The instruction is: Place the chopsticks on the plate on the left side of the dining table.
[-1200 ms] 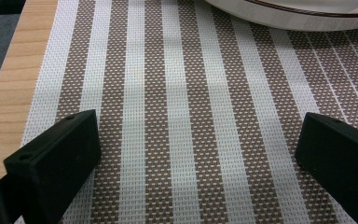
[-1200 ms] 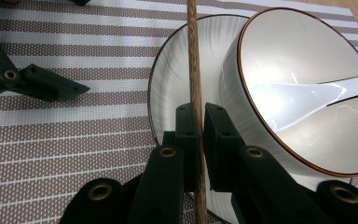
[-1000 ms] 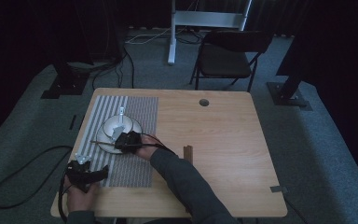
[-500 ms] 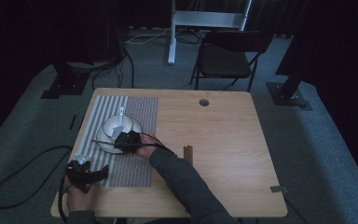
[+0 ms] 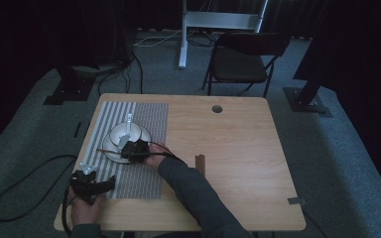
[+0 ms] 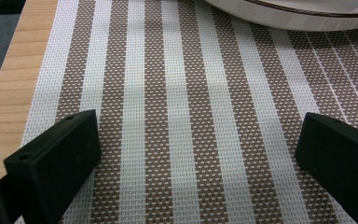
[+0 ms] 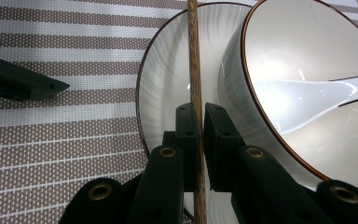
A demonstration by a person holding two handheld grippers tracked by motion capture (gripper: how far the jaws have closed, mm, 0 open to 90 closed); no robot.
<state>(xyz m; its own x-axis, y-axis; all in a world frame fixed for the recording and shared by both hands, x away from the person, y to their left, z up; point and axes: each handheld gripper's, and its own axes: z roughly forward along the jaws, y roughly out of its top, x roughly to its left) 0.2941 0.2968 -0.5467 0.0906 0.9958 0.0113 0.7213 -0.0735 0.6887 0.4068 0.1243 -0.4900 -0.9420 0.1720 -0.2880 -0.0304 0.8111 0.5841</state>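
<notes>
My right gripper (image 7: pixel 200 116) is shut on a thin brown wooden chopstick (image 7: pixel 194 56), which runs lengthwise over a white plate (image 7: pixel 168 84) with a dark rim. On that plate stands a white bowl (image 7: pixel 307 60) with a white spoon (image 7: pixel 317 95) in it. From above, the right gripper (image 5: pixel 131 148) hovers at the plate's (image 5: pixel 110 151) near edge, beside the bowl (image 5: pixel 129 133). My left gripper (image 5: pixel 92 183) rests low over the striped placemat (image 6: pixel 186 93), jaws wide open with nothing between them; the plate's rim (image 6: pixel 284 16) lies ahead of it.
The brown-and-white striped placemat (image 5: pixel 149 124) covers the left part of the wooden table (image 5: pixel 238 139). A small dark wooden piece (image 5: pixel 200 163) lies right of the mat. A round hole (image 5: pixel 217 108) sits near the far edge. A folding chair (image 5: pixel 243 62) stands beyond the table.
</notes>
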